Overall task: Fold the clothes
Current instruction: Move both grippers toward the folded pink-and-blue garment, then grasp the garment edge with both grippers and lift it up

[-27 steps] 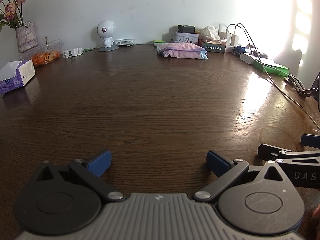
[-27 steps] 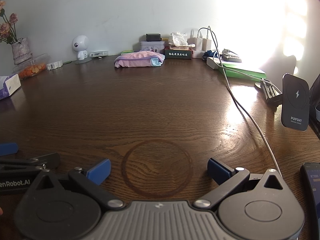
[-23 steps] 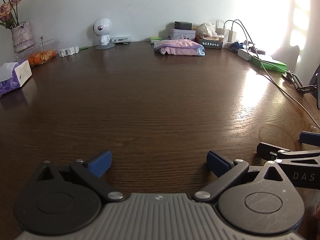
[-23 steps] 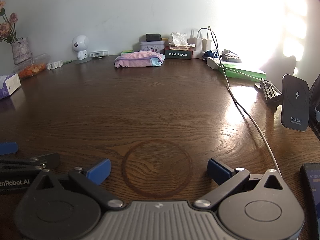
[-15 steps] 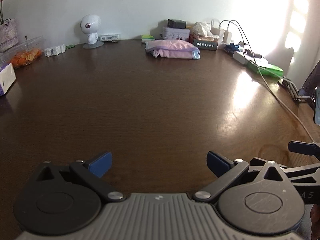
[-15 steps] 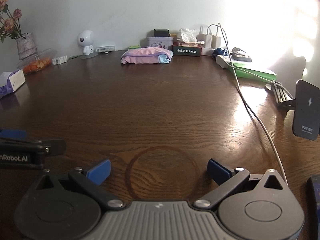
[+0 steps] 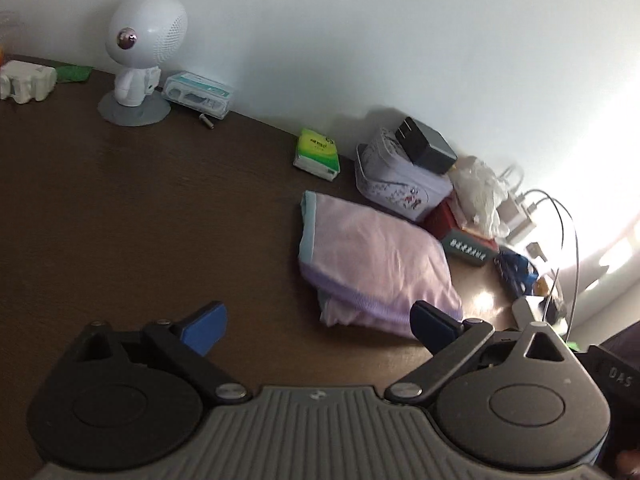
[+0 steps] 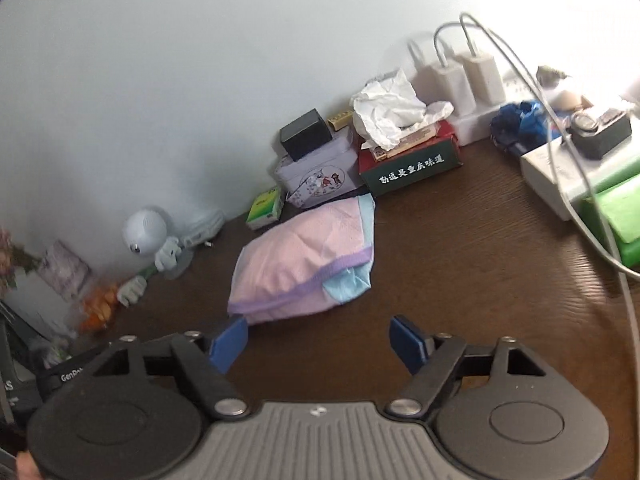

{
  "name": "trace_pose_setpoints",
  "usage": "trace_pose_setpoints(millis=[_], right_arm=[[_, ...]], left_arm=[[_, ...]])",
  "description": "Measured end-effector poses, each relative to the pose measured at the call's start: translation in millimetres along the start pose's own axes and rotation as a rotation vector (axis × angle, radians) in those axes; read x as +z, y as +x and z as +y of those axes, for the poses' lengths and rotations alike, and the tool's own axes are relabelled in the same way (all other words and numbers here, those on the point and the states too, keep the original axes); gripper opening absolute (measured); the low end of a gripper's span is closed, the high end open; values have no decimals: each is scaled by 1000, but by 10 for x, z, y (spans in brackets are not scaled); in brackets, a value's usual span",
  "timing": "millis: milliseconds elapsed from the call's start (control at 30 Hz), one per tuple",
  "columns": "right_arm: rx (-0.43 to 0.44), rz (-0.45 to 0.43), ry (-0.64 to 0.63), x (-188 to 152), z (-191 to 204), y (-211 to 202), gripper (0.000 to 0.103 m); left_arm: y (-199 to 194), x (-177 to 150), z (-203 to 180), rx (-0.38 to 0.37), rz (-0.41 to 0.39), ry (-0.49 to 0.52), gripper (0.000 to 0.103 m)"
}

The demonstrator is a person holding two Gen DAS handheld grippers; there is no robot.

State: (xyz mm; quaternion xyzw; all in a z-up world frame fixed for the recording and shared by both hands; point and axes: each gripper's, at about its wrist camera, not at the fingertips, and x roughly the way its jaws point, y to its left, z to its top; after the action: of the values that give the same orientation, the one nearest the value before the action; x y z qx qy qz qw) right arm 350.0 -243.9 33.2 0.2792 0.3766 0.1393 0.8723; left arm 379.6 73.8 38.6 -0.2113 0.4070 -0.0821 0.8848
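Folded garment (image 7: 372,264) near open tongs (image 8: 318,342)

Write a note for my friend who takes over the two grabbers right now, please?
Left hand-held gripper: open, empty, low over the table, its right finger at the near edge of the pink clothes; contact unclear.
Right hand-held gripper: open, empty, just short of the same bundle.
Clothes: one folded pink bundle with blue trim near the wall, beside the tin and the green box.
Done: this bundle looks folded already.
Left: probably pick it up; no other clothes are in view.
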Motion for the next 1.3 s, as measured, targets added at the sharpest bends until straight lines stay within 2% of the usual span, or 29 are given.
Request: trace_pose_setpoints(millis=[67,100,133,167,233,267,300,333,500,600,733,867,967,1100,1200,1300], right_arm=[[5,17,49,134,-68,216,58],[5,25,70,194,-98,319,56],[19,37,93,242,-127,409,50],[41,51,116,284,-157,492,38],[83,59,137,344,-178,608,23],[88,61,121,365,-155,642,18],[87,56,98,381,-123,659,14],[86,47,73,395,-91,667,6],[131,-8,-6,462,73,563,1],[152,-56,-26,509,180,365,0],[157,-148,-68,571,399,-76,0],[148,-294,-166,600,796,-843,0],[175,-409,-243,560,1193,-1617,0],[219,-565,-357,346,1776,-2810,0],[239,-674,-440,91,2173,-3672,0],[242,-756,-514,-205,2495,-4387,0]], left_arm=[[200,135,10,-6,30,-21,99],[284,171,22,-4,41,-40,96],[359,192,39,-8,53,-60,87],[427,204,61,-23,70,-81,80],[527,216,115,-68,99,-131,48],[550,216,133,-78,105,-155,42],[567,217,148,-90,108,-176,26],[573,225,158,-106,102,-187,13],[406,262,78,-142,50,-184,5],[152,310,-39,-177,-5,-174,3],[-507,407,-405,-244,-113,-104,3],[-1421,411,-891,-281,-234,-20,3],[-2292,322,-1248,-343,-347,49,3],[-3509,93,-1712,-410,-494,159,3],[-4381,-158,-1994,-419,-605,236,3],[-4995,-389,-2131,-413,-689,283,3]])
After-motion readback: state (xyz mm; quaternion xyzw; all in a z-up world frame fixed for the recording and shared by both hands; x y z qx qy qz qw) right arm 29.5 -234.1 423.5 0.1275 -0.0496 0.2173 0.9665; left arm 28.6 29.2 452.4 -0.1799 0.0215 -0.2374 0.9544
